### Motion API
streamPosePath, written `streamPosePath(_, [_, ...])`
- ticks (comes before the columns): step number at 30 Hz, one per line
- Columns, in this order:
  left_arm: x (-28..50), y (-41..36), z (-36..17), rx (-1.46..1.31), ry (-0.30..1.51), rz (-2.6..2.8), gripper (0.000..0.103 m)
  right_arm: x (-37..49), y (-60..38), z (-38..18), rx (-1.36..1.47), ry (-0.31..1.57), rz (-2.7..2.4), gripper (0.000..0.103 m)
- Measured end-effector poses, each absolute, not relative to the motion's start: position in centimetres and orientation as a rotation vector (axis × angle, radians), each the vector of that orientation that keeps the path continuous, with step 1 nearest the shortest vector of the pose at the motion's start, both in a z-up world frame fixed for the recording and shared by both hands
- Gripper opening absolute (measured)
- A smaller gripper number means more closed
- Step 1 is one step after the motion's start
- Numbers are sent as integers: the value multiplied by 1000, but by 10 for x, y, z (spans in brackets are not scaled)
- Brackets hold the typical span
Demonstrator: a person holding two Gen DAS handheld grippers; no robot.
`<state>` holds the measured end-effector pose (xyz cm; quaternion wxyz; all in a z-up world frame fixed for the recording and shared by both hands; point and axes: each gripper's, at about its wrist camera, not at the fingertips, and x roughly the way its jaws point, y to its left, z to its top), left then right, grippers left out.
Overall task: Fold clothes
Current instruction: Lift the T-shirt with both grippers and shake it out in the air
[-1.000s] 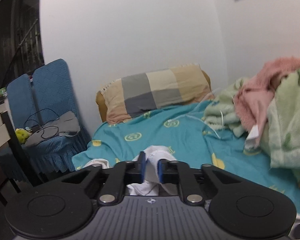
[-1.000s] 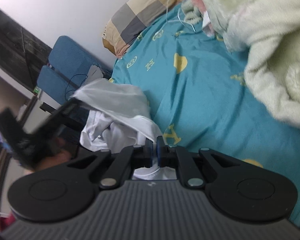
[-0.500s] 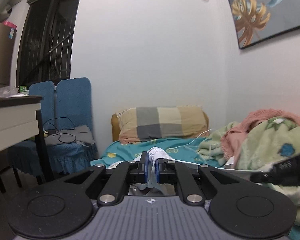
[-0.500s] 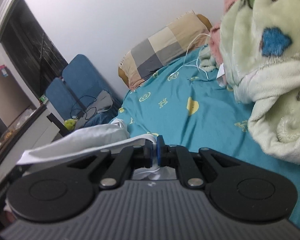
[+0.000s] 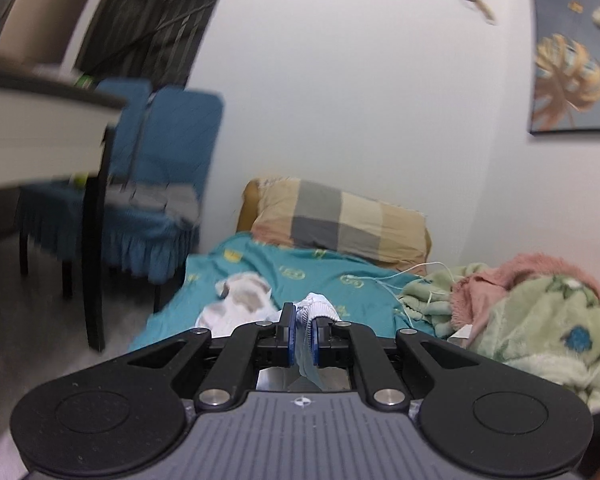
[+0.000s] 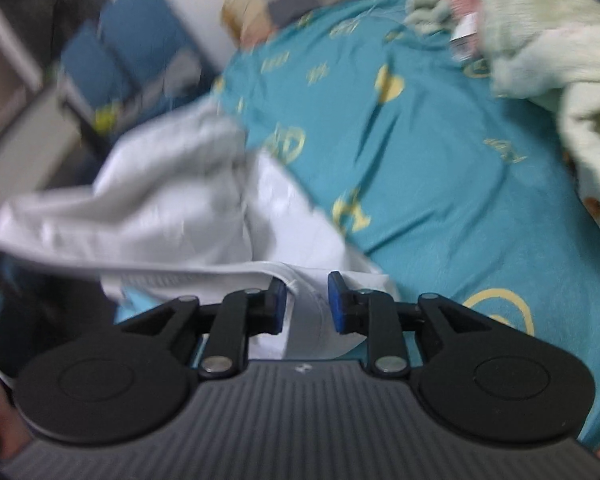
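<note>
Teal bed sheet (image 6: 440, 168) below both tools. White garment (image 6: 172, 208) lies partly on it, draped toward bed edge. Right gripper (image 6: 307, 304) jaws opening; hem, pinched a moment ago, now loose between them: release under way. Left gripper (image 5: 303, 338) stays clamped on bunched cloth.

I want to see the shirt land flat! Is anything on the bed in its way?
Nothing visible is. The white shirt hangs over bare teal sheet. The blankets are piled off to the side and the pillow is at the far end. The right gripper is opening around the shirt; the left gripper pinches it.
</note>
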<state>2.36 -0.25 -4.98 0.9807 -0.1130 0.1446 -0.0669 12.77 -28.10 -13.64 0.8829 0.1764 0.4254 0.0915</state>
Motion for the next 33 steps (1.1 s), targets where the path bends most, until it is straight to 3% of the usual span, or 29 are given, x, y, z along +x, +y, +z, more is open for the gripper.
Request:
streamPosePath(5, [29, 7, -53, -241, 307, -96, 8, 130, -242, -150, 173, 957, 256, 27])
streamPosePath(15, [32, 10, -46, -247, 280, -71, 8, 117, -214, -147, 31, 911, 385, 28])
streamPosePath(19, [30, 8, -43, -244, 268, -76, 8, 112, -208, -144, 17, 882, 437, 50])
streamPosePath(24, [27, 5, -43, -239, 260, -83, 8, 115, -205, -151, -25, 883, 378, 49])
streamPosePath(25, [27, 4, -43, -237, 262, -84, 8, 117, -207, -154, -31, 890, 353, 46])
streamPosePath(26, [27, 4, -43, -234, 266, -85, 8, 119, -209, -157, -36, 898, 328, 31])
streamPosePath(28, [27, 2, -44, -225, 271, -86, 9, 120, -220, -152, 16, 882, 289, 12])
streamPosePath(33, [30, -3, -53, -184, 301, -85, 10, 113, -258, -120, 211, 747, 215, 8])
